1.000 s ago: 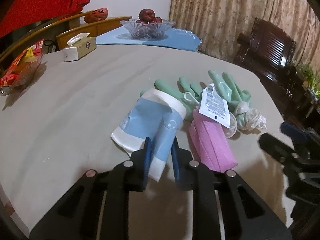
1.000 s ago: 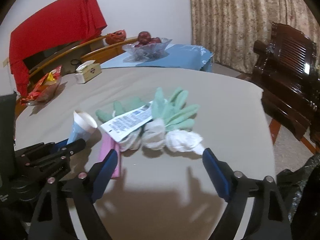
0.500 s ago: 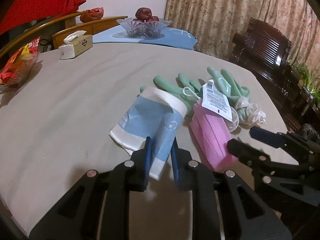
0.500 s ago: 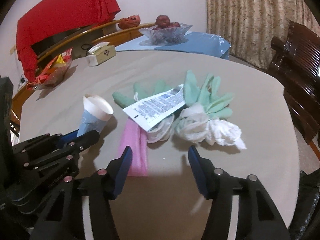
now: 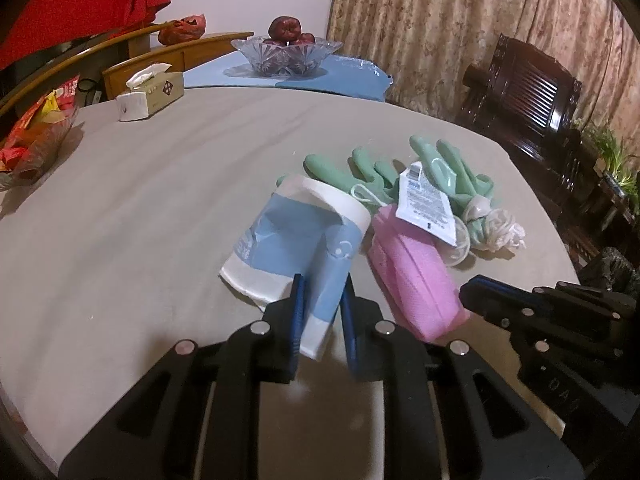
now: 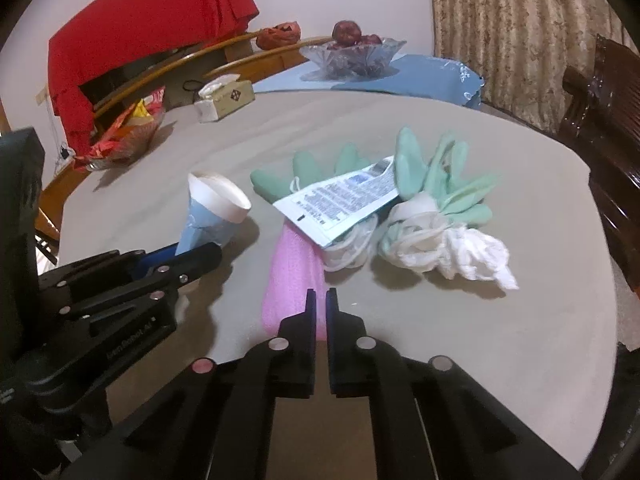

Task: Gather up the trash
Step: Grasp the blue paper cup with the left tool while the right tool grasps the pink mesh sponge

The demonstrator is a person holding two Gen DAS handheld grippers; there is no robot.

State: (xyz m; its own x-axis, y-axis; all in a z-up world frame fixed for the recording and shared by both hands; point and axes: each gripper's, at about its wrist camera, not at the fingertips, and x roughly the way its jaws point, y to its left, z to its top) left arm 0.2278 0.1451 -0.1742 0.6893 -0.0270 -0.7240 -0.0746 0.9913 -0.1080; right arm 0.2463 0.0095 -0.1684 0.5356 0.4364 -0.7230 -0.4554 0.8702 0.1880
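A crushed blue and white paper cup [image 5: 304, 236] lies on its side on the grey table [image 5: 160, 200], and my left gripper [image 5: 322, 280] is shut on its narrow end. To its right is a pink cloth [image 6: 296, 268]. My right gripper [image 6: 320, 296] is shut on the near edge of that cloth. Beyond the cloth lie green rubber gloves [image 6: 432, 172], a printed white label [image 6: 340, 204] and a crumpled white tissue [image 6: 472, 256]. The right wrist view has the left gripper [image 6: 200, 250] at its left with the cup [image 6: 212, 212]. In the left wrist view the right gripper [image 5: 476, 286] touches the pink cloth [image 5: 412, 276].
A tissue box [image 5: 150, 92], a glass fruit bowl [image 5: 286, 54] on a blue mat and a bowl of snack packets [image 5: 32, 144] stand at the far side. A dark wooden chair [image 5: 524, 92] is beyond the table's right edge. A black bag [image 5: 612, 268] sits low on the right.
My right gripper came in from the right toward the pink cloth and its jaws went from wide open to shut on the cloth's edge. The left gripper kept still on the cup.
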